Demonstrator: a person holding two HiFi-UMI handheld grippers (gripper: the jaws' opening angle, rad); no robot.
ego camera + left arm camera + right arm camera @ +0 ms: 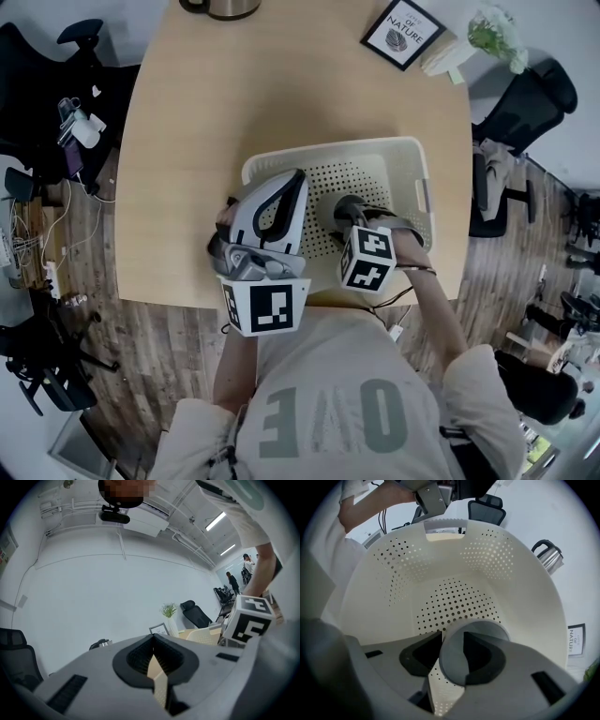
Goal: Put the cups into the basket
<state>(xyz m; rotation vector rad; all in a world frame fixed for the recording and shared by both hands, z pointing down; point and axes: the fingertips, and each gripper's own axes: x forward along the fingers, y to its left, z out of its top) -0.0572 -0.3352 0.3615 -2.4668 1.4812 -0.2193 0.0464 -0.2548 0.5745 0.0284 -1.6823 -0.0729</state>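
Tabletop basket [356,148]: right tongs [461,643] inside, open around cup [450,659]; left tongs [153,656] upturned, closed.

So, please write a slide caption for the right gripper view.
Grey cup between the open fingers of the right gripper, inside the cream perforated basket.
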